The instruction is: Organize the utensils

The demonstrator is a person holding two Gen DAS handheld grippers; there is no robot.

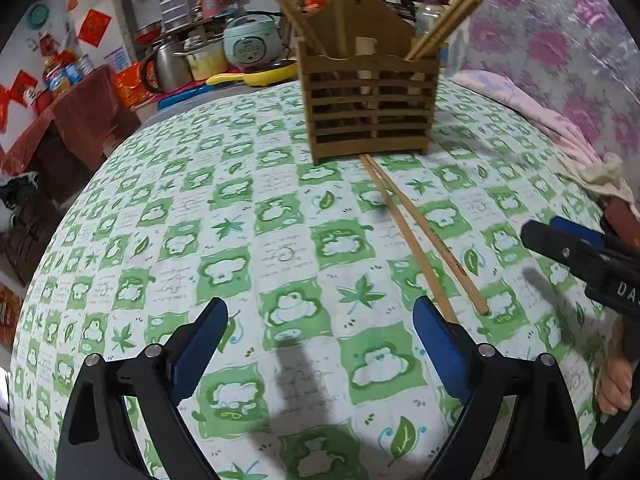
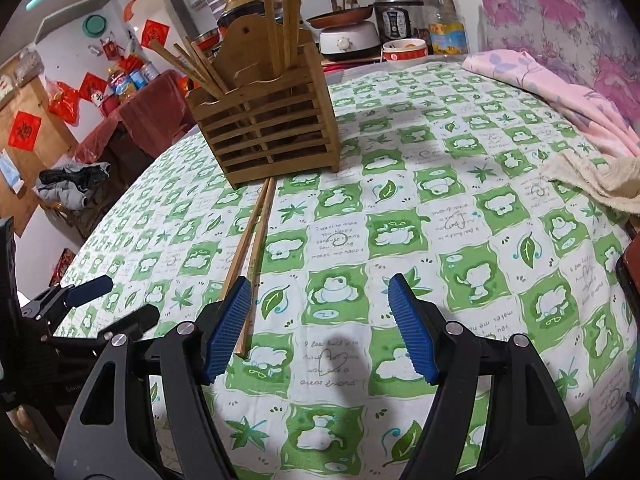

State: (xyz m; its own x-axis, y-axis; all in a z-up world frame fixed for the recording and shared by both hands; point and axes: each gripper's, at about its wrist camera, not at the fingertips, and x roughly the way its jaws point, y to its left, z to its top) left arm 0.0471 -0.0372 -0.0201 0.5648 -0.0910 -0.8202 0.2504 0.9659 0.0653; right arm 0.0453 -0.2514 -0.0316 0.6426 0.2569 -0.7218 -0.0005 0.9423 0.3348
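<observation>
The left gripper [image 1: 320, 354], black-armed with blue ribbed pads, fills the bottom of the left wrist view, spread wide and holding nothing above the green-and-white checked quilted tablecloth [image 1: 224, 240]. The right gripper [image 2: 320, 328], low in its own view, is likewise released and empty; its left-hand pad sits just beside the near ends of the pair of loose brown wooden chopsticks [image 2: 256, 240].

Those two chopsticks lie side by side on the cloth, running from lower centre-left of the right wrist view up to the foot of the slatted brown wooden utensil holder [image 2: 272, 132], which stands upper centre-left and already holds several upright sticks.

The chopsticks look light, stiff and thin, probably smooth enough to roll or slip between the pads. On soft quilting they may sink a little, so pinching across both near the thicker near ends, or lifting one alone, seems safest.

The left wrist view shows the chopsticks [image 1: 416, 236] diverging slightly toward the lower right and the right gripper entering at the right edge. The right wrist view alone shows how close its pad is to them.
</observation>
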